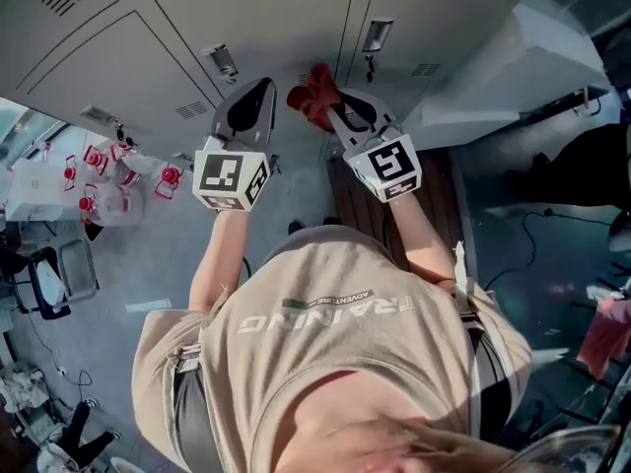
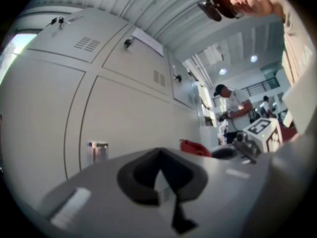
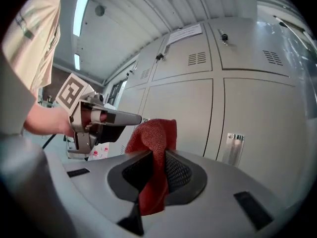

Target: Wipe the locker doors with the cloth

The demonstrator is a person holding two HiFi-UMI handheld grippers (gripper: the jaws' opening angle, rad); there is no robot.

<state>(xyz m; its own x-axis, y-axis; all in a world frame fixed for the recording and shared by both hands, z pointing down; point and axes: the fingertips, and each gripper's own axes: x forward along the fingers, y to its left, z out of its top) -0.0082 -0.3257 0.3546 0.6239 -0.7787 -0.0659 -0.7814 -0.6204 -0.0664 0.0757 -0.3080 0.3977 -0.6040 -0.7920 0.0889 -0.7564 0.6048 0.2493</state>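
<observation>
Cloth (image 3: 154,133): red, bunched, held up close before the locker doors (image 1: 246,18); contact cannot be told.
Right gripper (image 3: 152,175): jaws pinching the cloth, pointed at the locker doors.
Left gripper (image 2: 161,182): jaws pressed together, nothing between them; just beside the right gripper, facing the locker doors.
Locker doors: pale grey, vented.
</observation>
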